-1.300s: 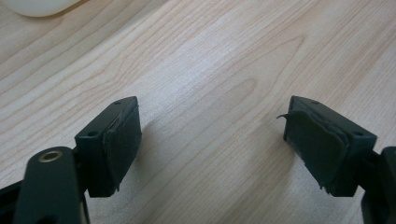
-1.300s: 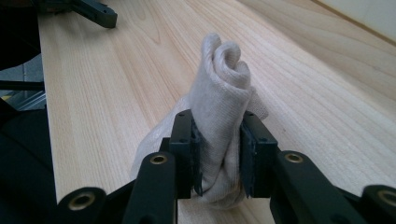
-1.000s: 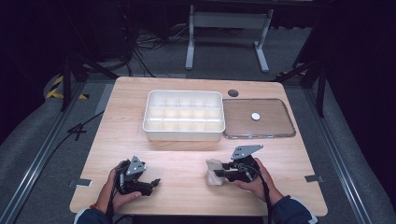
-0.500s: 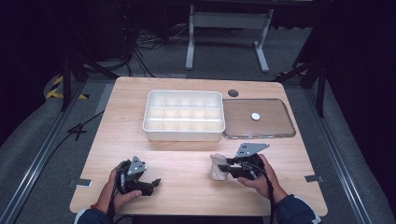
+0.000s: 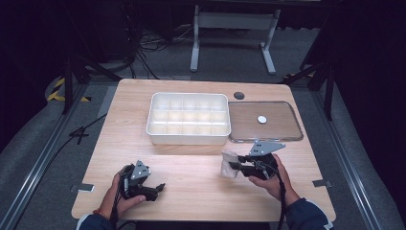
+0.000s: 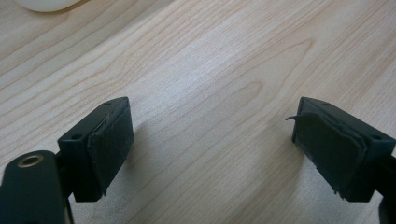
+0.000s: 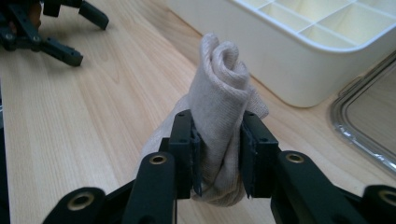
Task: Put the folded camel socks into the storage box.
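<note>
Right gripper (image 7: 218,154) clamps rolled beige knit sock (image 7: 219,126), long axis upright, just in front of white plastic divided organizer box (image 5: 188,117). Left gripper (image 6: 224,144) spread wide, empty, farther from box.

Table (image 5: 191,191) pale matt wood grain; rolled cloth (image 7: 219,116) beige soft knit; tray (image 5: 188,120) smooth cream plastic; lid (image 5: 265,122) clear glossy plastic.

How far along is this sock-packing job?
Done: the clear lid lies off, beside the white divided box, and the sock is rolled. In hand: the right gripper is clamped on the rolled beige sock, in front of the box. Left: probably placing it in a compartment; the left gripper waits open.
</note>
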{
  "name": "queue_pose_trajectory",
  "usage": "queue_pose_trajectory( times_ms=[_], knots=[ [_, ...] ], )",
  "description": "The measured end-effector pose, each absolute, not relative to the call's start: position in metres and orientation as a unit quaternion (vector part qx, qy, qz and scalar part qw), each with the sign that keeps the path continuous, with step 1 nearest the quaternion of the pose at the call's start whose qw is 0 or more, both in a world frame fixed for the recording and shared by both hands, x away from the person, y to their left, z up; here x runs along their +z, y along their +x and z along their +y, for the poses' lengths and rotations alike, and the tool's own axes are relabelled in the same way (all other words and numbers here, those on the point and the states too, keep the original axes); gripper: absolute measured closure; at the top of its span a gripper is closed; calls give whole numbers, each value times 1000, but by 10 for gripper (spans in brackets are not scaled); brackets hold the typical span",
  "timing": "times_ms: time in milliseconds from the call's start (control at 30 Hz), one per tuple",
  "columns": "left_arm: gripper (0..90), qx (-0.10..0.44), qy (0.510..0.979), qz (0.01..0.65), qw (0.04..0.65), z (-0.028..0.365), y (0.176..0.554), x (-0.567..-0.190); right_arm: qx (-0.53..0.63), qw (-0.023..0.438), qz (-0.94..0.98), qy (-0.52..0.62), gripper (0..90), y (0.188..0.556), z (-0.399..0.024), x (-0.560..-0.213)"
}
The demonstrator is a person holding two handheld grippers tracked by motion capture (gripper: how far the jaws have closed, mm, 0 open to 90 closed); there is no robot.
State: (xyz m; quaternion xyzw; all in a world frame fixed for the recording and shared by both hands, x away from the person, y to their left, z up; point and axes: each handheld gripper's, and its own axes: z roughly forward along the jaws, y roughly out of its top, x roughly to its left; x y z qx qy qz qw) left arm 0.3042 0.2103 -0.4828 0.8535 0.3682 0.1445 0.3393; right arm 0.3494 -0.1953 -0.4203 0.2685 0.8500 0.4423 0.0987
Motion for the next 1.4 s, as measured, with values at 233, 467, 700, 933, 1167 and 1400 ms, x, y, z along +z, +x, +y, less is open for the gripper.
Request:
queue_pose_trajectory(
  times_ms=[233, 467, 700, 933, 1167, 1400],
  knots=[
    [124, 145, 852, 371, 340, 210, 304, -483, 455, 115, 840, 272, 695, 354, -202, -408],
    [121, 144, 852, 372, 339, 209, 304, -483, 460, 129, 835, 273, 694, 360, -204, -398],
    [114, 145, 851, 374, 338, 208, 304, -483, 461, 143, 830, 278, 694, 366, -205, -391],
    [112, 144, 851, 375, 338, 208, 304, -483, 458, 156, 830, 278, 694, 373, -204, -383],
    [107, 143, 852, 375, 337, 207, 305, -483, 456, 170, 828, 277, 694, 381, -203, -376],
    [107, 142, 852, 375, 336, 207, 305, -483, 456, 174, 827, 279, 694, 387, -201, -372]
  ],
)
